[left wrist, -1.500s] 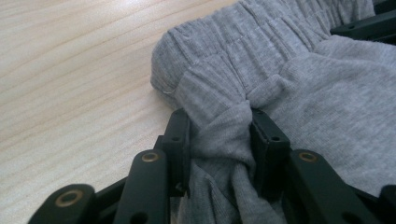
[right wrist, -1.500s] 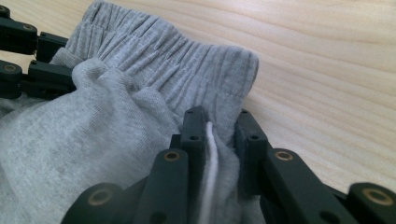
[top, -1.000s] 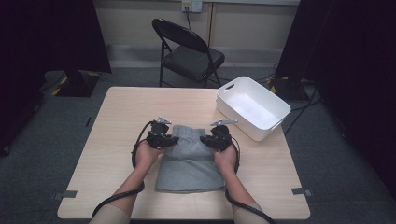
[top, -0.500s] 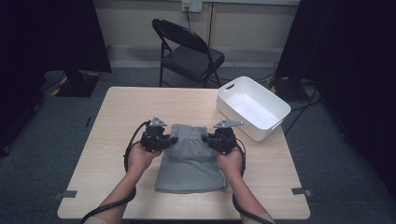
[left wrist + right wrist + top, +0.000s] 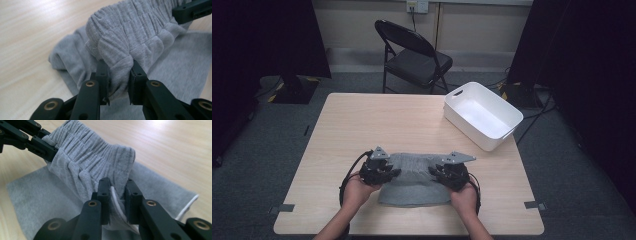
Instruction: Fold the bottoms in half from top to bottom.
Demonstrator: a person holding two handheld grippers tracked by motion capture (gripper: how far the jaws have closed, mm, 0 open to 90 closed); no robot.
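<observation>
The grey shorts (image 5: 414,187) lie on the near part of the wooden table (image 5: 377,125), their gathered waistband lifted off it; the left gripper (image 5: 388,172) clamps one end of that band and the right gripper (image 5: 443,173) the other

A white bin (image 5: 482,116) stands well apart at the table's far right corner

The high view looks forward and down over the whole worktop (image 5: 412,120) from its near side. Both gripper views sit close, sharing the grey garment (image 5: 140,32).
</observation>
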